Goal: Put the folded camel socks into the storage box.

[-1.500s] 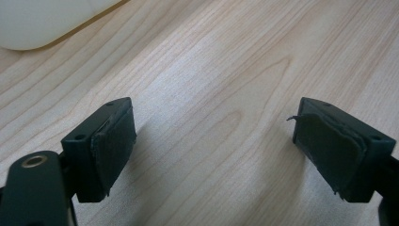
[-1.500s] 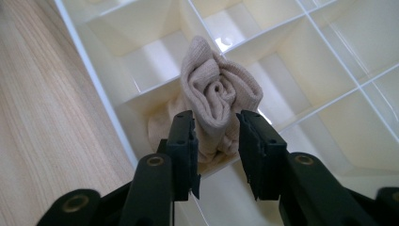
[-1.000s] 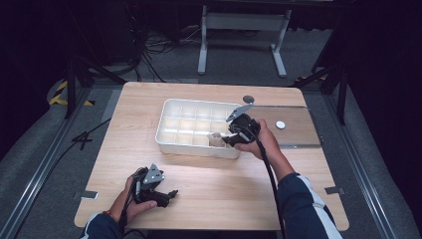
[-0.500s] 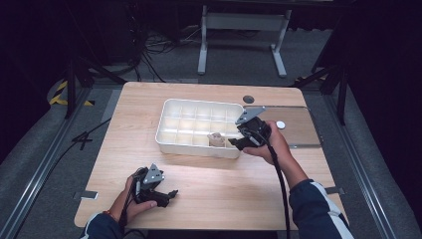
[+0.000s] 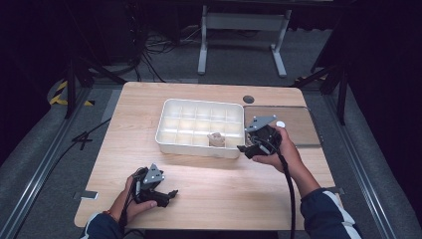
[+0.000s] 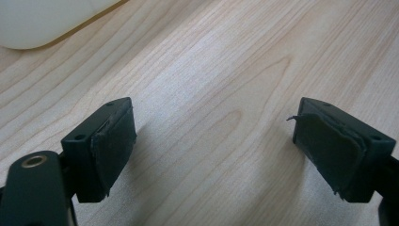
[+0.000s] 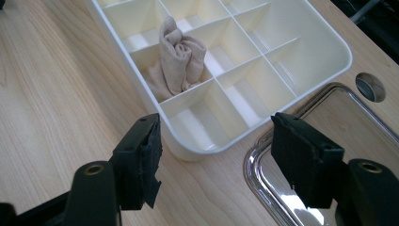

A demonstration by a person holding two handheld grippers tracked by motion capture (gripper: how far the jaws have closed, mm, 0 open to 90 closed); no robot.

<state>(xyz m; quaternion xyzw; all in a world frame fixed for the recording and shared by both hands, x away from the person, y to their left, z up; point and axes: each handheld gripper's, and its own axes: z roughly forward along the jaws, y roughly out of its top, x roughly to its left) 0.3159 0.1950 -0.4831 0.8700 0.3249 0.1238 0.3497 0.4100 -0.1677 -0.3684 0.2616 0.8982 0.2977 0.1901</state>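
Note:
A white divided tray sits mid-table, and a rolled beige cloth stands in a front-row compartment. In the right gripper view the cloth leans in its cell of the tray. My right gripper hovers off the tray's front right corner; its jaws have just been opening and nothing is between them. My left gripper rests low near the table's front left, open over bare wood.
A shiny metal tray lies right of the white tray, with a small white disc on it. A round hole is in the tabletop behind. Cables and a stand's feet lie on the floor beyond the table.
My right gripper has drawn back from the tray toward the right, leaving the cloth in its compartment, and its jaws stand wider. The left hand has stayed still.

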